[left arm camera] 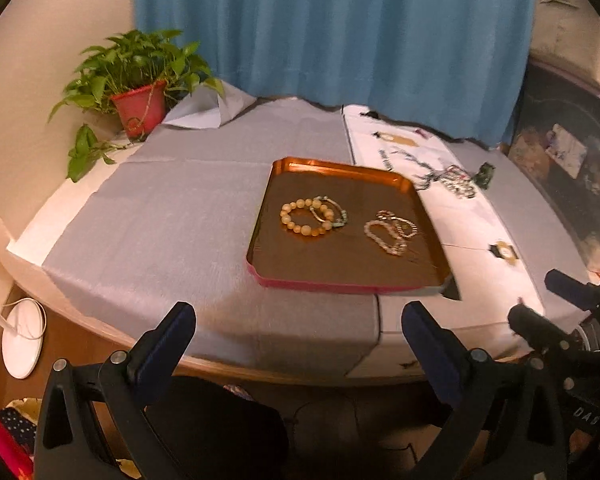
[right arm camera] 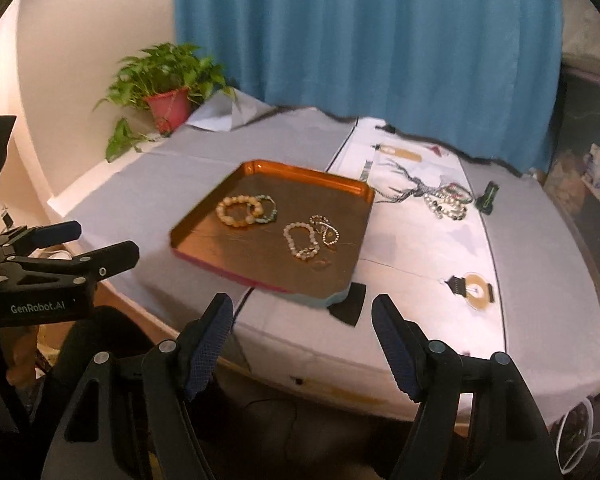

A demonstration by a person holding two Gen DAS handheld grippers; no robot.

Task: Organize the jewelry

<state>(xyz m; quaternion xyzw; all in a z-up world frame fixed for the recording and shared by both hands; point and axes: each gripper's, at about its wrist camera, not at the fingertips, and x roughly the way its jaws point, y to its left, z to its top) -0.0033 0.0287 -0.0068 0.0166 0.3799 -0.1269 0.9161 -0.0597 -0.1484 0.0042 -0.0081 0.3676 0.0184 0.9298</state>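
A copper tray (left arm camera: 340,168) with a pink rim lies on the grey cloth of the table. In it are a yellow bead bracelet (left arm camera: 306,216), a green bracelet (left arm camera: 334,210) overlapping it, a pale bead bracelet (left arm camera: 384,236) and a thin chain bracelet (left arm camera: 402,226). My left gripper (left arm camera: 298,314) hangs open in front of the table's near edge, with nothing between its fingers. My right gripper (right arm camera: 302,304) is open too and empty, just short of the tray's near corner (right arm camera: 320,300). A heap of loose jewelry (right arm camera: 446,200) lies on the white cloth to the right of the tray.
A gold disc pendant (right arm camera: 474,290) and a small green piece (right arm camera: 488,196) lie on the white cloth. A potted plant (left arm camera: 138,92) stands at the back left corner, before a blue curtain (left arm camera: 340,28). A white disc (left arm camera: 22,336) sits below the table at left.
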